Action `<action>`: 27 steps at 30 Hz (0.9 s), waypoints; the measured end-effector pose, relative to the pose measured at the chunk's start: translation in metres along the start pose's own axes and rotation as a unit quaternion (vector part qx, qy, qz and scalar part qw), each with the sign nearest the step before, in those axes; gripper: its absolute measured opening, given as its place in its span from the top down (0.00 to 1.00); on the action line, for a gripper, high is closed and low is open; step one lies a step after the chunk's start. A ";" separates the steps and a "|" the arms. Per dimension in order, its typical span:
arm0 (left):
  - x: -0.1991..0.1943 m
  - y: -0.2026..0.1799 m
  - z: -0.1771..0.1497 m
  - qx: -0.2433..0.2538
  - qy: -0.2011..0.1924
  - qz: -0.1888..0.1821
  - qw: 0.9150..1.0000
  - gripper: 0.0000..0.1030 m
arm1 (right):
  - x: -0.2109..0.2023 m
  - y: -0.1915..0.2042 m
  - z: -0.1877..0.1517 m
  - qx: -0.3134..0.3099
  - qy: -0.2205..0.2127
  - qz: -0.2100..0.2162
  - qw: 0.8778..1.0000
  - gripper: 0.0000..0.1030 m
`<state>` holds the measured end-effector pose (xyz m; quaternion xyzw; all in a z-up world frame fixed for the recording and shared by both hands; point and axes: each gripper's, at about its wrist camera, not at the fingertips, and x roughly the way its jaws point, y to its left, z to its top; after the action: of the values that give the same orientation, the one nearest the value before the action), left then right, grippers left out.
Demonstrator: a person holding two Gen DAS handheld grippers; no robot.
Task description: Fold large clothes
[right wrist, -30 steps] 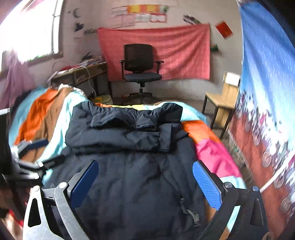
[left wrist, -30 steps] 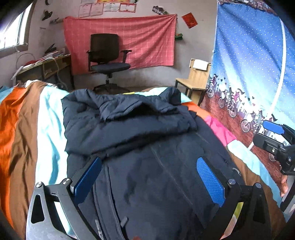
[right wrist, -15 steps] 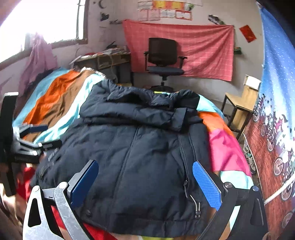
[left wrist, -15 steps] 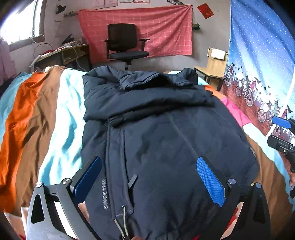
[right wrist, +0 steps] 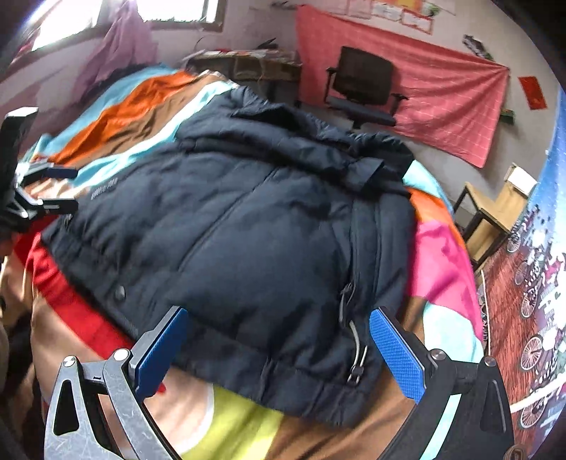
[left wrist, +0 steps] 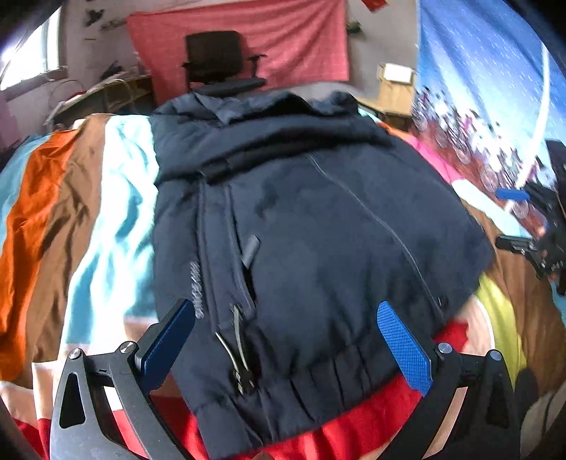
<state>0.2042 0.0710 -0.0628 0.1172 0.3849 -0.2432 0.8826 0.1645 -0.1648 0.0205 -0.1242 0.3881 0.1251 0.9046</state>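
Left wrist view: the navy jacket [left wrist: 311, 226] lies at twelve o'clock beyond the left gripper [left wrist: 286, 339], jaws apart; right gripper [right wrist: 276, 339] likewise spread, empty.

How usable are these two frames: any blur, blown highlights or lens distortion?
Left wrist view: the jacket is smeared by motion blur, the window washed out, the edges bent by fisheye. Right wrist view: softer blur, the window blown white, corners vignetted black; the claw pads stay sharp.

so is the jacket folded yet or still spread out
Partly folded: the jacket has its sleeves laid across the chest near the collar, but the body lies full length on the bed.
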 end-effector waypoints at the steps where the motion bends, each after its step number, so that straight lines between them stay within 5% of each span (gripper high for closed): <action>1: 0.001 -0.003 -0.004 0.008 0.004 -0.005 1.000 0.02 | 0.002 0.002 -0.003 -0.007 0.005 0.003 1.000 0.00; 7: 0.011 -0.022 -0.025 0.090 0.039 -0.026 0.995 0.02 | 0.014 0.013 -0.031 -0.061 0.040 0.003 0.997 0.00; 16: 0.027 -0.048 -0.061 0.207 0.052 0.021 0.977 0.02 | 0.027 0.008 -0.054 -0.058 0.067 -0.021 0.996 0.00; 27: 0.039 -0.042 -0.073 0.202 0.045 0.114 0.972 0.02 | 0.031 0.012 -0.068 -0.092 0.071 -0.061 0.991 0.00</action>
<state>0.1592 0.0509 -0.1416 0.3471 0.3510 -0.2086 0.8443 0.1358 -0.1717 -0.0486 -0.2391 0.4302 0.0955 0.8652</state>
